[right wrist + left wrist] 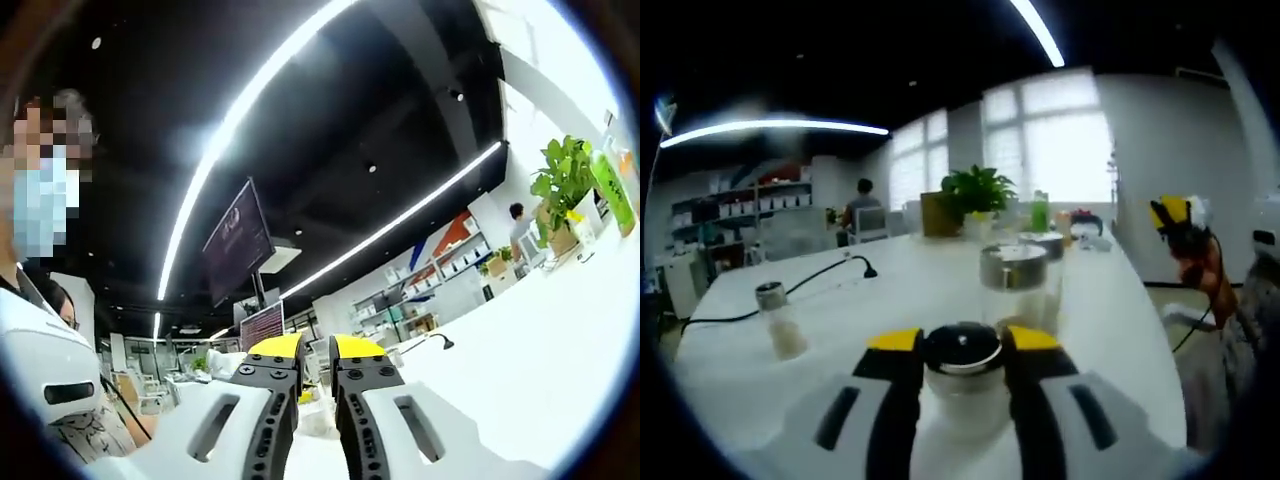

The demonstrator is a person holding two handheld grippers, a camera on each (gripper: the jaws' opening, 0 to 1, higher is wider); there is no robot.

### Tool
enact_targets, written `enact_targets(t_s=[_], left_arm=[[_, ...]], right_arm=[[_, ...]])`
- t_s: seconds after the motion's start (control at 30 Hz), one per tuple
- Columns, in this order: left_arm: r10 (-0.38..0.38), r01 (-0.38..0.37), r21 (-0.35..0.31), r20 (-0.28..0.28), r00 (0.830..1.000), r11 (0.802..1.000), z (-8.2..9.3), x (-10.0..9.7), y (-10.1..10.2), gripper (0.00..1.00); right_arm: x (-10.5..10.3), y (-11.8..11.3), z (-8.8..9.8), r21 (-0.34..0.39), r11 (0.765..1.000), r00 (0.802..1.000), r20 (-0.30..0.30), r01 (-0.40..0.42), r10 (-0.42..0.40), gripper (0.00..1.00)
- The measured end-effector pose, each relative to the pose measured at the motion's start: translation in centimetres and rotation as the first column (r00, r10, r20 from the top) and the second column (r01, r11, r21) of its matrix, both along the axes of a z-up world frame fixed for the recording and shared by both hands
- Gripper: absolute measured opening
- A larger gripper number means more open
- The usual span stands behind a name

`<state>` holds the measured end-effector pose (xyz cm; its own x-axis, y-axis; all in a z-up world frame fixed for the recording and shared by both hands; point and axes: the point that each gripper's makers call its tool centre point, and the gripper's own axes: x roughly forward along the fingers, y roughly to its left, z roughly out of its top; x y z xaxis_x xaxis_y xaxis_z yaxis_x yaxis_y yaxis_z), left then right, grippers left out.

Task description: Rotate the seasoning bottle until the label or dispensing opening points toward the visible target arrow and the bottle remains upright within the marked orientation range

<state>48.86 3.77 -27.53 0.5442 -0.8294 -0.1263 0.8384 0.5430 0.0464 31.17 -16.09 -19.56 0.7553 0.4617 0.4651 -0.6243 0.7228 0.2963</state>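
- 2 yellow-tipped jaws of the left gripper [962, 345] are clenched on the seasoning bottle [962, 372], pressing its sides just below the dark, chrome-rimmed cap; we see the bottle standing upright on the white table [910, 290], at the near edge.
- 1 taller clear jar [1015, 285] with a silver lid stands just behind the held bottle, and we cannot tell whether they touch.
- 1 small shaker [780, 320] with a grey cap stands well apart to the left, near a black cable [790, 290] that runs across the tabletop.
- At the far end we see a potted plant [978, 195] and a green bottle [1040, 212]; a seated person [862, 205] is beyond the table.
- In the right gripper view, the right gripper [316, 352] is raised and tilted toward the ceiling lights; its jaws stand close together with a narrow gap, and we see nothing between them.
- We find no arrow or label direction legible on the bottle.
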Motion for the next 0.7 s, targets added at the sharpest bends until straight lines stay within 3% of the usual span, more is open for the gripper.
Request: enact_targets(t_s=[0.27, 0.47, 0.53, 0.6, 0.7], left_arm=[[-0.084, 0.084, 0.004, -0.002, 0.996, 0.996, 0.1, -0.3, -0.1, 0.33], [-0.198, 0.198, 0.003, -0.019, 0.98, 0.98, 0.1, -0.7, -0.3, 0.33], [-0.198, 0.198, -0.011, -0.039, 0.979, 0.98, 0.0, -0.6, -0.3, 0.33], [-0.14, 0.137, -0.037, -0.107, 0.984, 0.99, -0.2, -0.4, -0.3, 0.34], [-0.078, 0.078, -0.004, -0.075, 0.994, 0.997, -0.6, -0.3, -0.2, 0.39]], right_arm=[[-0.6, -0.6, 0.0, -0.007, 1.0, 1.0, 0.014, 0.006, -0.006, 0.08], [-0.8, 0.1, 0.0, -0.006, 0.999, 0.999, 0.016, -0.035, 0.035, 0.07], [-0.8, 0.2, 0.1, -0.003, 0.999, 0.999, 0.016, -0.043, 0.043, 0.07], [-1.0, 0.4, 0.1, -0.005, 0.998, 0.998, 0.02, -0.056, 0.056, 0.06], [-1.0, 0.2, 0.3, -0.002, 0.999, 0.999, 0.025, -0.043, 0.043, 0.06]])
